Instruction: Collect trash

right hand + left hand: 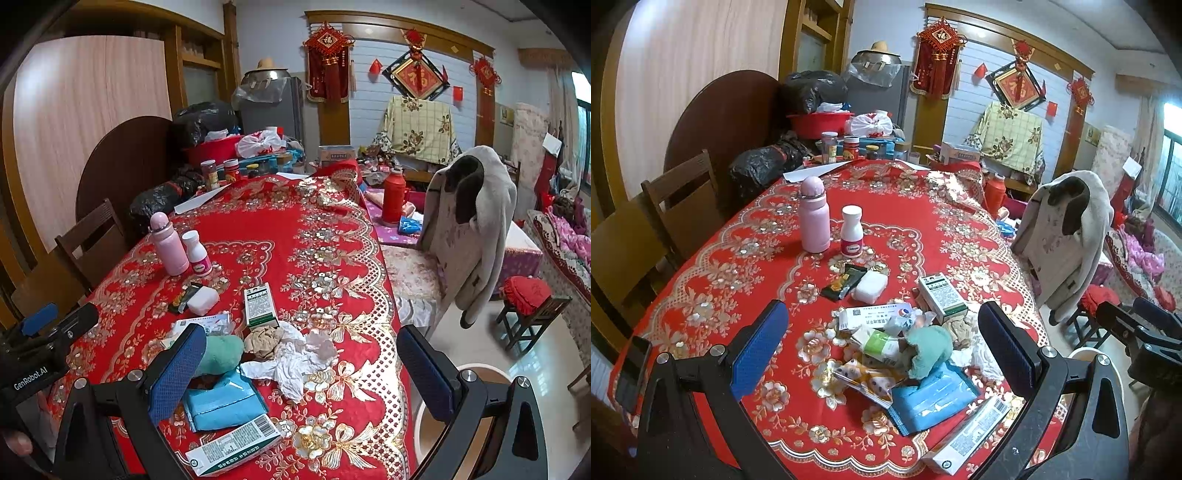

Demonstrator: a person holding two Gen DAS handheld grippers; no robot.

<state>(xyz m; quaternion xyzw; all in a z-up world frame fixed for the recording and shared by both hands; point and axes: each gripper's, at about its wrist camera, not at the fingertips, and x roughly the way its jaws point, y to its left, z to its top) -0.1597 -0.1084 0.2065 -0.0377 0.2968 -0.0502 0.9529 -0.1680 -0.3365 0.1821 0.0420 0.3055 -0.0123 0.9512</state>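
A heap of trash lies on the red tablecloth (746,266): a crumpled green wad (929,350), a blue mask pack (931,402), a snack wrapper (864,380), a green-white box (943,297) and a long carton (967,435). My left gripper (886,347) hovers open above this heap, holding nothing. In the right wrist view, my right gripper (303,371) is open over crumpled white tissue (295,362) and a brown crumpled wad (264,339), with the green wad (221,354) by its left finger. The blue pack (221,402) and the carton (236,446) lie nearer.
A pink bottle (814,218), a white pill bottle (852,230), a dark packet and a white block (871,288) stand farther back. A round white bin rim (491,369) sits on the floor past the table's right edge. A coat-draped chair (469,229) stands beyond. A phone (631,373) lies at the left edge.
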